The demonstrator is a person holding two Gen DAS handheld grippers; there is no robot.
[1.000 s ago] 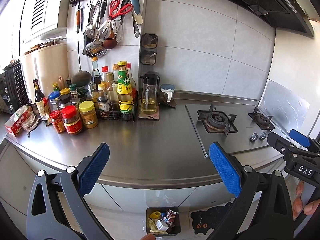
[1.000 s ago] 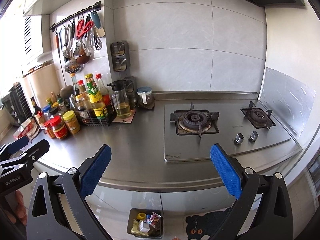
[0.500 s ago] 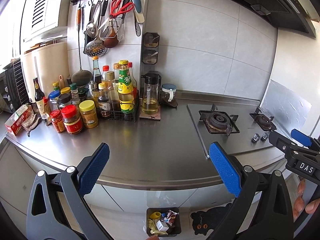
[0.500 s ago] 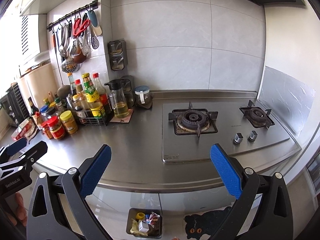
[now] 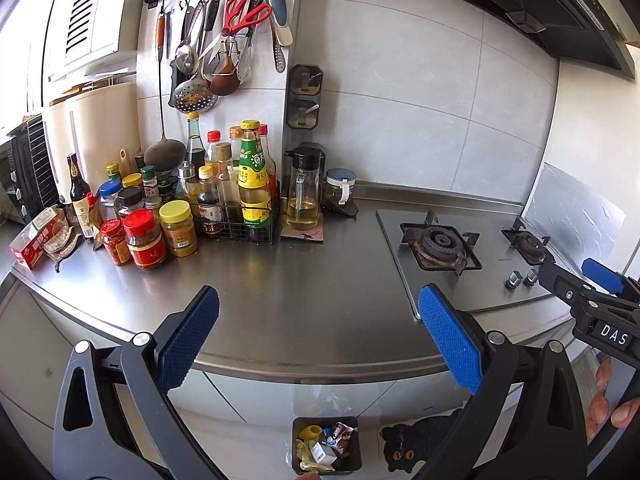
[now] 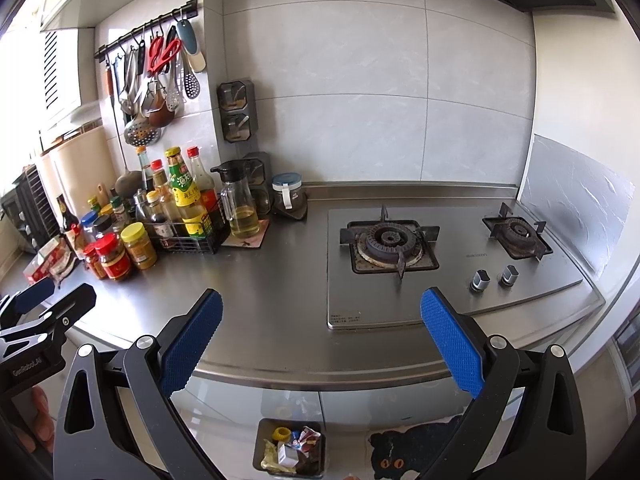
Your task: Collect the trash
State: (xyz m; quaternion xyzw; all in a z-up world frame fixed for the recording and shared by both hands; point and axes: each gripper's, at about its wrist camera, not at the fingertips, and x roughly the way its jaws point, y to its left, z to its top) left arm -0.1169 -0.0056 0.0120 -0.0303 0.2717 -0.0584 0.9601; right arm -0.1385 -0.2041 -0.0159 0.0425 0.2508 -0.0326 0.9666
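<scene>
A small dark trash bin (image 5: 326,446) stands on the floor below the counter, holding several scraps and wrappers; it also shows in the right wrist view (image 6: 289,448). My left gripper (image 5: 318,334) is open and empty, held in front of the steel counter (image 5: 304,292). My right gripper (image 6: 322,336) is open and empty, beside it to the right. Each gripper shows at the edge of the other's view, the right one (image 5: 592,300) and the left one (image 6: 40,312). Both are well above the bin.
Jars and sauce bottles (image 5: 168,216) crowd the counter's left, with a wire basket (image 5: 240,220) and an oil jug (image 5: 302,196). A gas hob (image 6: 432,252) lies to the right. Utensils (image 5: 224,32) hang on the wall. A black cat mat (image 6: 412,452) lies on the floor.
Both views have shifted slightly; the scene sits a little further right in the left view and left in the right view. The jaws stay open.
</scene>
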